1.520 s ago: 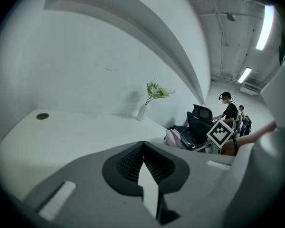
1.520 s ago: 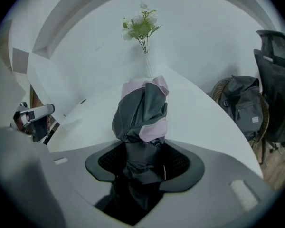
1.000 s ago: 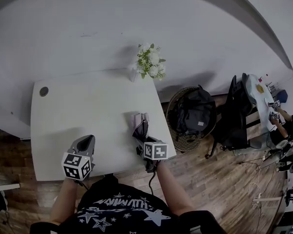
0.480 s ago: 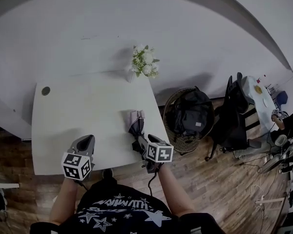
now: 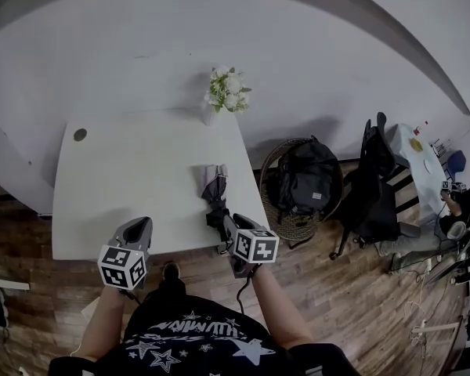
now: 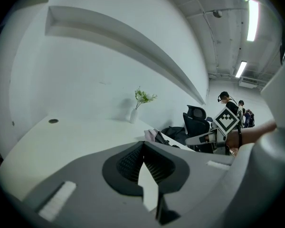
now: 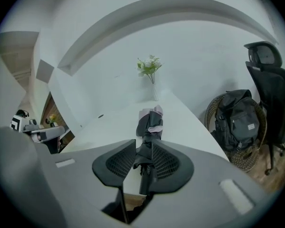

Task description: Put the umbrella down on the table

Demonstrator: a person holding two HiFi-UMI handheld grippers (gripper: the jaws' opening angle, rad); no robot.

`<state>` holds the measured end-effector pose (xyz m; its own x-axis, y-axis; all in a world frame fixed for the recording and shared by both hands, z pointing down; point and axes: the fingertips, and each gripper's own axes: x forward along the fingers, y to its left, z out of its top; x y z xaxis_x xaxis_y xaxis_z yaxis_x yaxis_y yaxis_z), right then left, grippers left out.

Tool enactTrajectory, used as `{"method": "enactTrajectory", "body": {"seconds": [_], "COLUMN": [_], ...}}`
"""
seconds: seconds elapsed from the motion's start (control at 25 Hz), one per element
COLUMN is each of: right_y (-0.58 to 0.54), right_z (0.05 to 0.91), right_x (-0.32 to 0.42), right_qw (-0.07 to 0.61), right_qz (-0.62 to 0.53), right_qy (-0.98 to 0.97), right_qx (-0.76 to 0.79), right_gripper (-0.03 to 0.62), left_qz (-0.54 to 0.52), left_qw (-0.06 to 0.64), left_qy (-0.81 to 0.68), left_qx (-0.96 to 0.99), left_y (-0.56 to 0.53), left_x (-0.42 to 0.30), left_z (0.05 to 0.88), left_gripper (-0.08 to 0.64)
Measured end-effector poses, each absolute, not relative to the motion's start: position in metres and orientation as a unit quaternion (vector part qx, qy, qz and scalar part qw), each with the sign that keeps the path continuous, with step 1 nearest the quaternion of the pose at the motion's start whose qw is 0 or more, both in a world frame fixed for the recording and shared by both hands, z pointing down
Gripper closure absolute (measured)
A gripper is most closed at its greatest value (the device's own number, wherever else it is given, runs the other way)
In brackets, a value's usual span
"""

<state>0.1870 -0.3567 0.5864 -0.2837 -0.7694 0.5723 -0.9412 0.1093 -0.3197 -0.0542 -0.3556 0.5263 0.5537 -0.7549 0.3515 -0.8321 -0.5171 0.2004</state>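
The umbrella [image 5: 212, 193], folded and dark with a pale tip, is lying along the right edge of the surface [image 5: 133, 171]. Its handle end is reaching the front edge near the front right corner and its far end is pointing toward the far edge. The right tongs [image 5: 224, 231] are closing on that handle end, and in the right gripper view the pads appear to be touching it on both sides. The left tongs [image 5: 139, 224] are hovering at the front edge, well apart from the umbrella, pressed together at the tips with nothing between them. Judgement: the step is settling the umbrella fully on the surface. It is best done by keeping the handle low and level, easing it inward from the front edge, and spreading the tongs only once the whole length is resting flat. The handle is sitting close to the corner, so a careless release risks it tipping off. A vase of flowers [image 5: 225, 88] is standing at the far right corner, beyond the umbrella's tip and out of the way. A dark disc [image 5: 80, 135] is sitting near the far left corner. A basket [image 5: 276, 210] holding a backpack [image 5: 304, 180] is standing on the floor just beside the right edge.
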Motion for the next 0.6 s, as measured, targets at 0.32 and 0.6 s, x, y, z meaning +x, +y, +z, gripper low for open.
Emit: {"method": "enactTrajectory", "body": {"seconds": [0.32, 0.6], "right_y": [-0.317, -0.277], "right_z": [0.57, 0.557], "right_x": [0.187, 0.173], "right_qw": [0.118, 0.111], "right_qz": [0.322, 0.317], "right_qy": [-0.744, -0.768], "right_qx": [0.573, 0.545], "right_gripper": [0.577, 0.577], "left_qz": [0.104, 0.106], "left_qw": [0.171, 0.171], "left_qy": [-0.47, -0.478], "left_qx": [0.86, 0.855], "left_y": [-0.303, -0.257], "left_x": [-0.049, -0.053], "left_z": [0.521, 0.523], "left_gripper": [0.557, 0.557]}}
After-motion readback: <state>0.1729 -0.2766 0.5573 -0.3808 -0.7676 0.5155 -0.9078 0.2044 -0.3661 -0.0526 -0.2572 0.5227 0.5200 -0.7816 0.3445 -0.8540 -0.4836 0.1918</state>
